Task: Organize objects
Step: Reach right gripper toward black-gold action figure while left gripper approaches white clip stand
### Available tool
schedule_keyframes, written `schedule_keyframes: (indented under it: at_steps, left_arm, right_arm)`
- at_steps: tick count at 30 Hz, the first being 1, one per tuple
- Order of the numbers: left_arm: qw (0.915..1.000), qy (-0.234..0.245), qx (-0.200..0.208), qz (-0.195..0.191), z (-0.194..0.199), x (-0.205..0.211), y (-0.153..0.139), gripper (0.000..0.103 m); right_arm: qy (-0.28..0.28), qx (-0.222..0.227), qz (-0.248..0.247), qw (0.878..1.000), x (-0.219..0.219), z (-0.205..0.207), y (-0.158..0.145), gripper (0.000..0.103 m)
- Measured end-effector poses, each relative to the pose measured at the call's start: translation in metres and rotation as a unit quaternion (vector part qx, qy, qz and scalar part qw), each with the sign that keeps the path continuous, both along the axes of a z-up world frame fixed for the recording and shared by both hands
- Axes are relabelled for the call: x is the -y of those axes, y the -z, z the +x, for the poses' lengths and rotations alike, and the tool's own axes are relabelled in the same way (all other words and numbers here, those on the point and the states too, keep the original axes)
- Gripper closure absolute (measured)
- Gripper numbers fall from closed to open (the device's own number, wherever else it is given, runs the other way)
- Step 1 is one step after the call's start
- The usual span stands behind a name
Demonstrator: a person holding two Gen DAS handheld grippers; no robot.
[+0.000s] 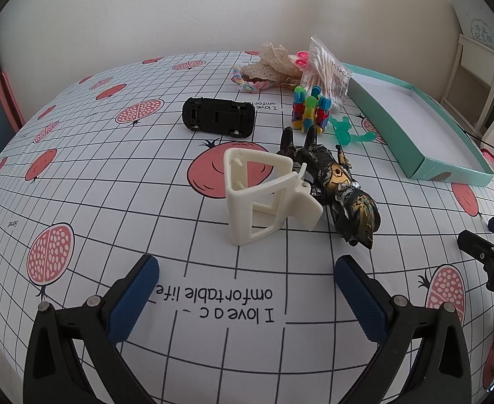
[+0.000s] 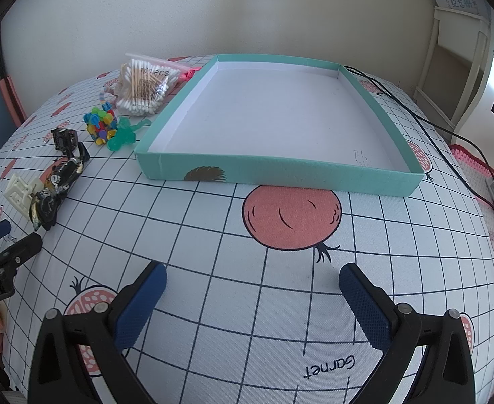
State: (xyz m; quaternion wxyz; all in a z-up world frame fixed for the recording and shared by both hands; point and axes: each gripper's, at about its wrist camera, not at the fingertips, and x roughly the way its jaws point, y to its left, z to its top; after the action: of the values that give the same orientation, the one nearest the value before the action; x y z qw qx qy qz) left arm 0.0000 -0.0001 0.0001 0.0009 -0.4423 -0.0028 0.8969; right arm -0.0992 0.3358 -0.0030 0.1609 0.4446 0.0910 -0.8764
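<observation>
The left gripper hangs over the tablecloth, pointing down at it. Its two blue pads are wide apart and nothing is between them. The right gripper is the same: its pads are far apart, with only cloth under them.

The cloth is white with dark lines and pink fruit pictures.

Just past the left gripper stands a cream plastic holder, upright. Right beside it, touching it, lies a black and gold action figure on its side. Farther back a black toy car lies upside down with its wheels up, apart from the rest. Near the figure's legs sits a block of bright toy bricks, and a green see-through toy lies beside it. Behind those is a clear bag of cotton swabs. Next to the bag are a lace cloth and a rainbow braided band.

A big teal box tray sits ahead of the right gripper. It is white inside and nothing is in it. The toys all lie on the cloth to its left. A black cable runs along the cloth to the right of the tray.
</observation>
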Motion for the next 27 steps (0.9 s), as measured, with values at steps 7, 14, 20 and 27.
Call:
schedule_keyframes:
  at_steps: [7,14,20,27]
  left_arm:
    - [1.0000,0.000,0.000,0.000,0.000,0.000,0.000,0.000]
    - [1.0000,0.000,0.000,0.000,0.000,0.000,0.000,0.000]
    - [1.0000,0.007,0.003,0.002,0.000,0.001,0.000,0.000]
    - [0.9997,0.009,-0.020,0.011,0.006,0.006,-0.011,0.000]
  right_arm:
    - [0.000,0.000,0.000,1.000,0.000,0.000,0.000,0.000]
    - [0.000,0.000,0.000,1.000,0.000,0.000,0.000,0.000]
    - [-0.004,0.002,0.001,1.000,0.004,0.000,0.002,0.000]
    - [-0.042,-0.010,-0.010,0.999,0.018,0.004,-0.016,0.000]
